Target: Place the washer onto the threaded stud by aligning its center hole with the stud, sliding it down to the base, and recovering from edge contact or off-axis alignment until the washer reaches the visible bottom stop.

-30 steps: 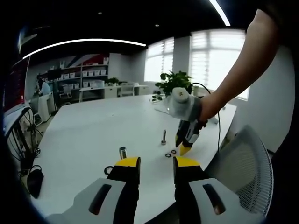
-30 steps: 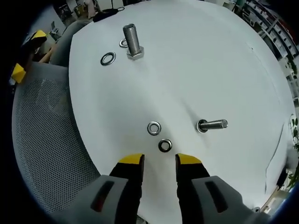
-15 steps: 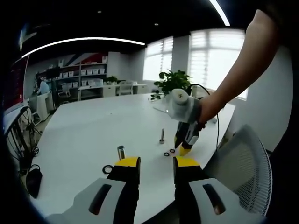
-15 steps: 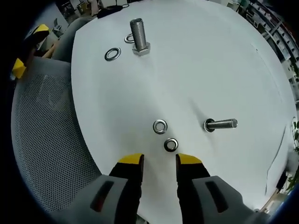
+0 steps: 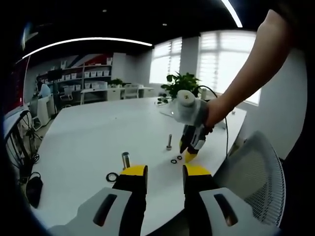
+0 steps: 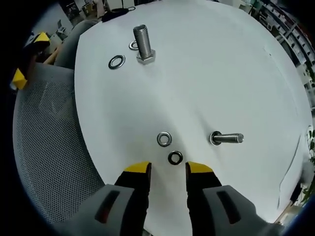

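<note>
Two small washers lie flat on the white table (image 6: 221, 73), one silver (image 6: 164, 139) and one darker (image 6: 175, 158), just ahead of my right gripper (image 6: 168, 168), which is open and empty above them. A slim threaded stud (image 6: 226, 138) stands to their right. A thicker stud (image 6: 143, 45) stands farther off with two washers by it, one (image 6: 116, 62) to its left. In the left gripper view my left gripper (image 5: 165, 171) is open and empty, the right gripper (image 5: 189, 156) hovers over the washers (image 5: 173, 161) near the slim stud (image 5: 169, 142), and the thick stud (image 5: 126, 160) is nearer.
A grey mesh office chair (image 6: 49, 147) sits against the table's near edge, also seen as a chair back (image 5: 256, 182). A dark ring (image 5: 112, 177) lies by the thick stud. A person's arm (image 5: 246, 73) holds the right gripper. A plant (image 5: 183, 86) and shelves stand at the back.
The right gripper view has shifted slightly, bringing the two small washers a bit closer to its jaws. The left view drifted a little. Nothing on the table moved; both grippers stayed open.
</note>
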Motion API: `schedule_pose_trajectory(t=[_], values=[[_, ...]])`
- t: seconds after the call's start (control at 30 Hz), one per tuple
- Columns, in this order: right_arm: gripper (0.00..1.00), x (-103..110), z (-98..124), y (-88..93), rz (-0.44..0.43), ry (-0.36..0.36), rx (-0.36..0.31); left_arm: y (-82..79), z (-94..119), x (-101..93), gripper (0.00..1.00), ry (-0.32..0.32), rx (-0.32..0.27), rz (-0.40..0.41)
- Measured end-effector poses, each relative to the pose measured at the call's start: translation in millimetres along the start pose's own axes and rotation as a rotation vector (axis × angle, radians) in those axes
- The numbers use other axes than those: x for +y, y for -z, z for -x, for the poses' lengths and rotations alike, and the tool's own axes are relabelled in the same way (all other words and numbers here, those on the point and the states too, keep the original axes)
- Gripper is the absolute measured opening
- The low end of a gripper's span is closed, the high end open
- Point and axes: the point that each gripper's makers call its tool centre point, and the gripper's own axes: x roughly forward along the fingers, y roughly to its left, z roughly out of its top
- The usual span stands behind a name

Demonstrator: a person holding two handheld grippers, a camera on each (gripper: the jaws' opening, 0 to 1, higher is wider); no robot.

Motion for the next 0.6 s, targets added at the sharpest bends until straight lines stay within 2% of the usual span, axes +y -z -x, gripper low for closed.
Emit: schedule_pose_trajectory(t=[0.5,0.6], values=[[0.30,0.1,-4.0,1.0,0.015,0.005,0.006,9.3,-2.2,-6.1,0.27,0.037,0.053,0.017],[0.30,0.7,-4.1,0.3,0.033,0.011,0.005,8.4,-2.4,-5.7,0.27,0.032,0.045,0.013]])
